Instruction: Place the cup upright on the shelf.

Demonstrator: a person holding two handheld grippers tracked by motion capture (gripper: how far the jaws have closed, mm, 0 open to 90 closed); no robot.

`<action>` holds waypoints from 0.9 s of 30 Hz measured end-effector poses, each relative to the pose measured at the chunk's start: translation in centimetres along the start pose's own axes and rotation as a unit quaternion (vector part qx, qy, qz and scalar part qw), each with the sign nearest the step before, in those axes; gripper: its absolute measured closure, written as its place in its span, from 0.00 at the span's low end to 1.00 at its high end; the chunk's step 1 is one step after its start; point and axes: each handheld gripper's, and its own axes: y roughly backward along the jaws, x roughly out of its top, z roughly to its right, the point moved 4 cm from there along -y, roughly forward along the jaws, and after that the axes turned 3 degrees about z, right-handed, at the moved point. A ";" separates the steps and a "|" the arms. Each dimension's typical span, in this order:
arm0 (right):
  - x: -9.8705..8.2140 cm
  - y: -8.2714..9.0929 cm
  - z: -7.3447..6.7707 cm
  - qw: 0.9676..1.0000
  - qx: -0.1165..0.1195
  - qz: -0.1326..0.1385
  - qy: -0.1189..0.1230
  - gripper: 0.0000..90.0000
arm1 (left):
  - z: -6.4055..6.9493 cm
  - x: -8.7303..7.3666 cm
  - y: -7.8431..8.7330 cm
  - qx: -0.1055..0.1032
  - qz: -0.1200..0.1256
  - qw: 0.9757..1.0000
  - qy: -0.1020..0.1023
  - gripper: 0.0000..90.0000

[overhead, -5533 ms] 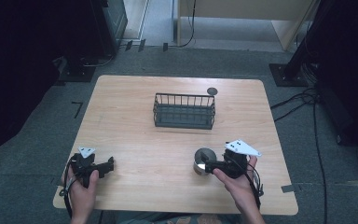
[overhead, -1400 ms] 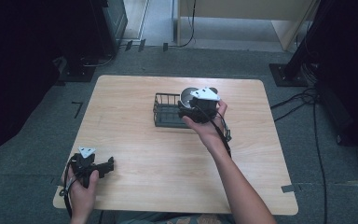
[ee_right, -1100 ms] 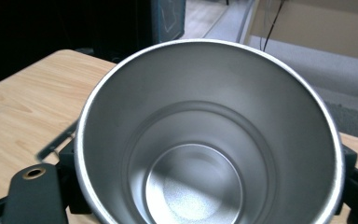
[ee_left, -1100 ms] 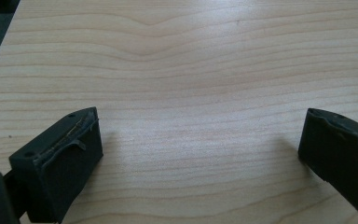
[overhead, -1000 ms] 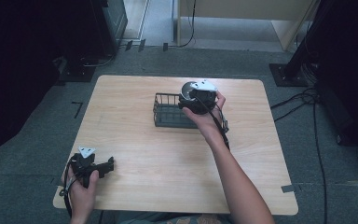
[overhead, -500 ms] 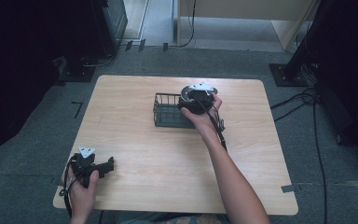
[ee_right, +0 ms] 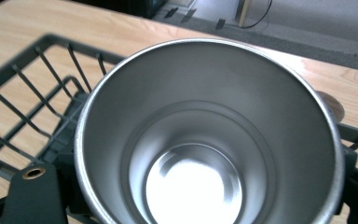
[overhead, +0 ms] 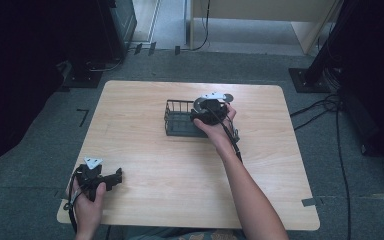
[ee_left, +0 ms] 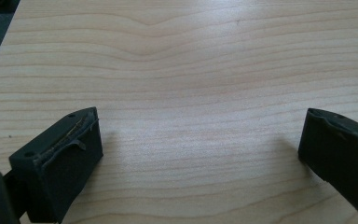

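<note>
A steel cup (ee_right: 205, 140), its mouth facing the right gripper's camera, is empty and shiny inside. My right gripper (overhead: 206, 111) is shut on it, with one black jaw on each side of its rim. Cup (overhead: 199, 104) and gripper sit at the right end of the black wire basket (overhead: 177, 120), low among its wires (ee_right: 51, 84). I cannot tell whether the cup touches the basket floor. My left gripper (overhead: 114, 178) rests on the table near the front left corner. Its jaws stand wide apart over bare wood (ee_left: 200, 149), with nothing between them.
A small dark round disc (overhead: 227, 97) lies on the wooden table (overhead: 145, 150) just behind the basket, and it shows past the cup's rim (ee_right: 331, 105). Cables and dark equipment stands lie on the grey floor around the table.
My right gripper has carried the cup from the near right of the table to the basket. Over the last second it sank lower at the basket's right end. The left gripper has stayed still.
</note>
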 end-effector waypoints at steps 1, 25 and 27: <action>0.0 -0.1 0.0 1.000 0.000 -0.004 0.006 0.20 | 0.0 0.0 0.0 0.000 0.000 1.000 0.000 0.00; 0.9 1.1 0.1 0.999 0.013 -0.006 0.037 0.07 | 0.0 0.0 0.0 0.000 0.000 1.000 -0.001 0.00; 1.3 1.7 0.2 0.999 0.012 0.006 0.036 0.05 | 0.0 0.0 0.0 0.000 0.000 1.000 -0.001 0.00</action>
